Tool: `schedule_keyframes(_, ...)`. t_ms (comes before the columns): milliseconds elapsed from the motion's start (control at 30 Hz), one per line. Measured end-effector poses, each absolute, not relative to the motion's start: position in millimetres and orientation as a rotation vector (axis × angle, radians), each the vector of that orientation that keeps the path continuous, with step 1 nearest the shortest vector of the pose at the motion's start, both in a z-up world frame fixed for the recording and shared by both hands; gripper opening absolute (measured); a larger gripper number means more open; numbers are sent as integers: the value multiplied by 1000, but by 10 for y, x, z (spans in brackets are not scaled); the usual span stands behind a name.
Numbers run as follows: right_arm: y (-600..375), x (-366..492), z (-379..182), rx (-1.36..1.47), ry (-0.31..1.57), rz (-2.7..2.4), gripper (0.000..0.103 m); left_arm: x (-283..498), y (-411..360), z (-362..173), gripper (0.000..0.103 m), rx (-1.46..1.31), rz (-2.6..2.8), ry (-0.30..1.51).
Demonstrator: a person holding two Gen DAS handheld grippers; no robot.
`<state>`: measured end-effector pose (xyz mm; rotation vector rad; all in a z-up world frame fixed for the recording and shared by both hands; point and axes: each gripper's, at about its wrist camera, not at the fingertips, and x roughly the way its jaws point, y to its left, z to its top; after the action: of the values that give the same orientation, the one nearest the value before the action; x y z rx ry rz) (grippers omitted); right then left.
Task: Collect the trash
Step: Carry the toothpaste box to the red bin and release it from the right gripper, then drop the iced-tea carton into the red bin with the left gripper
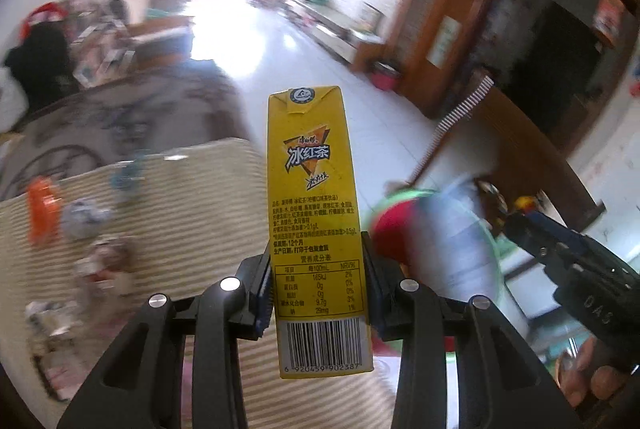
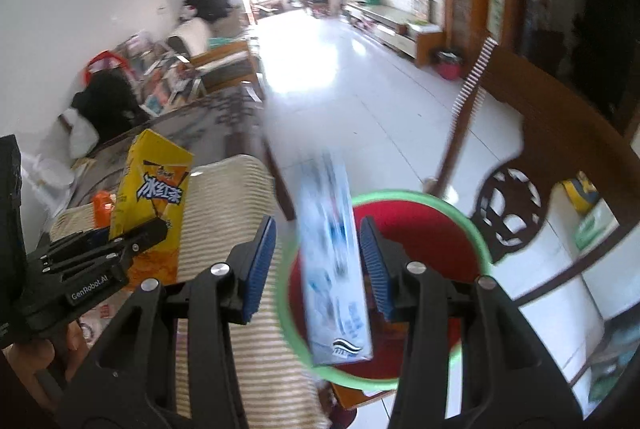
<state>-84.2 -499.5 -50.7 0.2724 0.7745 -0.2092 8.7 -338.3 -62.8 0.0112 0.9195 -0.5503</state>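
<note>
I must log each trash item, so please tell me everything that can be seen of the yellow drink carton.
The yellow drink carton is a tall, narrow box, seemingly coated paperboard, with a folded top flap, a triangular iced-tea logo, small printed text, a nutrition table and a white barcode panel at its bottom. It looks intact, only slightly creased at the top. The left gripper holds it nearly upright, its blue-padded fingers pressing on the lower sides. It hangs above the striped cushion. Nothing else touches it.

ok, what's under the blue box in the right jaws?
The bin, green rim, red inside, sits under the blue box. The box hides part of the bin's inside, so contents there can't be seen.
</note>
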Motion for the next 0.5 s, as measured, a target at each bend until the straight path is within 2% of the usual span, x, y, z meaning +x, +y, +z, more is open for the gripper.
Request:
schedule_keyframes(233, -5530, -1027, -732, 350, 820, -307, 43, 45, -4111, -906, 35, 94, -694, 1009)
schedule_keyframes(500, -5640, -1146, -608, 310, 797, -384, 44, 5, -4438, -1091, 36, 174, -757, 1067)
